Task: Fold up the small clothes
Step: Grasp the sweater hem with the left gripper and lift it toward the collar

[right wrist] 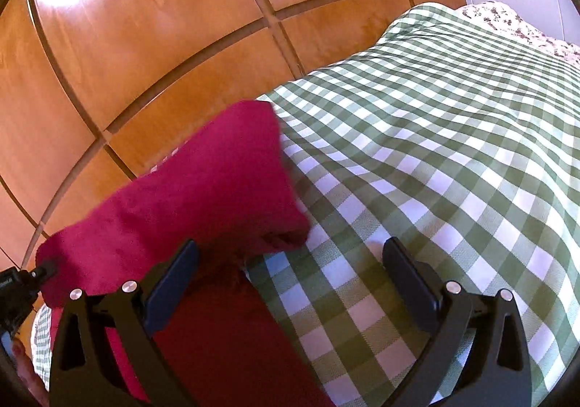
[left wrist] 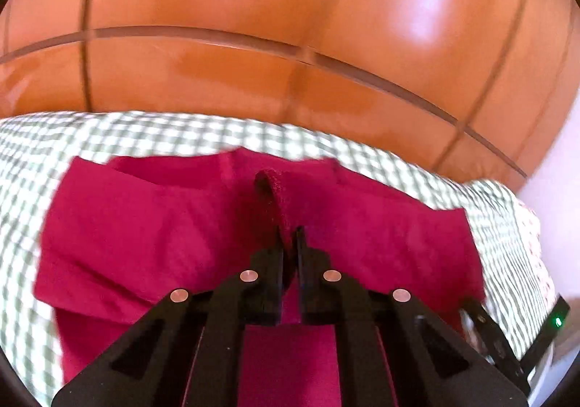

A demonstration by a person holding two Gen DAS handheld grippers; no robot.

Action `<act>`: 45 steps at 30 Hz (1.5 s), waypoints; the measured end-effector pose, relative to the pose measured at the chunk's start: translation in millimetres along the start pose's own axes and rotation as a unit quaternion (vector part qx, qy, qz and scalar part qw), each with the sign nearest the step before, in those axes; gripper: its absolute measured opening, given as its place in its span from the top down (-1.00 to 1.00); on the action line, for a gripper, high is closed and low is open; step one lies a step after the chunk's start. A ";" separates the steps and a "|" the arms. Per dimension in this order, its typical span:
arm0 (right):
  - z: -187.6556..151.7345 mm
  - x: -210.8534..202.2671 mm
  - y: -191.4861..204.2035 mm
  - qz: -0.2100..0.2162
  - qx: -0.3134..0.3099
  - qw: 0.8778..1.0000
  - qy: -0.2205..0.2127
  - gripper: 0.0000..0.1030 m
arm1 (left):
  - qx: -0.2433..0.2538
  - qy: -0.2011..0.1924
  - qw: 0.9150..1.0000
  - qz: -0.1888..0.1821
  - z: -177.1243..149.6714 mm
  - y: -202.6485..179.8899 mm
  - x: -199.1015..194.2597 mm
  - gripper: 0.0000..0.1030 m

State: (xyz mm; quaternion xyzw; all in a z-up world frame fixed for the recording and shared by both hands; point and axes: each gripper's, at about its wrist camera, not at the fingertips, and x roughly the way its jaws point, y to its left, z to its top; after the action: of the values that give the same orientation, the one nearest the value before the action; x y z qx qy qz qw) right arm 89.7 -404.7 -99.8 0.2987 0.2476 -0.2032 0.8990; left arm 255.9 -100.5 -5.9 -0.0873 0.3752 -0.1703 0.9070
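A small crimson garment (left wrist: 174,233) lies spread on a green-and-white checked bedcover (left wrist: 108,135). My left gripper (left wrist: 289,231) is shut on a raised fold of the garment near its middle, and the pinched edge stands up between the fingers. In the right wrist view the garment (right wrist: 203,196) is lifted at the left, and the left gripper's tip (right wrist: 45,267) holds its corner. My right gripper (right wrist: 290,258) is open and empty, and sits over the garment's right edge and the bedcover (right wrist: 435,138).
Glossy wooden wardrobe panels (right wrist: 145,55) stand close behind the bed. A floral pillow (right wrist: 507,22) lies at the far right end of the bed by a white wall. The right gripper's body (left wrist: 507,345) shows at the lower right of the left wrist view.
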 end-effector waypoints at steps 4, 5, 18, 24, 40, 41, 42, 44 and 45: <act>0.5 2.7 1.4 -0.005 -0.004 1.000 0.006 -0.97 | -0.030 0.017 0.998 0.053 -5.9 50.3 17.6 0.91; 0.5 3.4 2.2 -0.006 -0.006 1.000 0.008 -0.97 | -0.038 0.024 0.997 0.058 -8.2 59.6 23.2 0.91; -2.6 2.3 13.5 -0.045 -0.050 0.997 0.046 -0.96 | -0.130 -0.034 0.991 0.005 -36.5 110.0 12.8 0.90; -4.0 28.1 42.3 -0.091 -0.140 0.982 0.093 -0.97 | -0.123 -0.029 0.992 0.008 -40.0 118.8 16.3 0.90; 12.1 57.6 21.7 -0.188 -0.105 0.974 0.071 -0.97 | -0.080 0.002 0.996 0.034 -45.8 106.1 32.6 0.67; 11.8 56.6 21.3 -0.183 -0.104 0.975 0.069 -0.97 | -0.077 0.002 0.996 0.037 -45.8 104.9 32.4 0.67; 11.8 54.4 19.3 -0.174 -0.100 0.977 0.068 -0.97 | -0.074 0.002 0.996 0.040 -46.1 104.0 31.5 0.67; 10.7 47.1 16.1 -0.154 -0.094 0.981 0.070 -0.97 | -0.066 0.003 0.997 0.048 -47.2 101.9 27.7 0.67; 8.3 41.8 15.9 -0.149 -0.096 0.982 0.072 -0.96 | -0.062 0.005 0.997 0.051 -48.6 100.6 24.3 0.60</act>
State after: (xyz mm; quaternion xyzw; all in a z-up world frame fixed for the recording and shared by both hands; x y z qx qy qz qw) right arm 133.8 -407.3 -110.6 0.1848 0.3718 -0.2881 0.8629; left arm 261.9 -17.9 -84.7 -0.1231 0.3937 -0.1002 0.9054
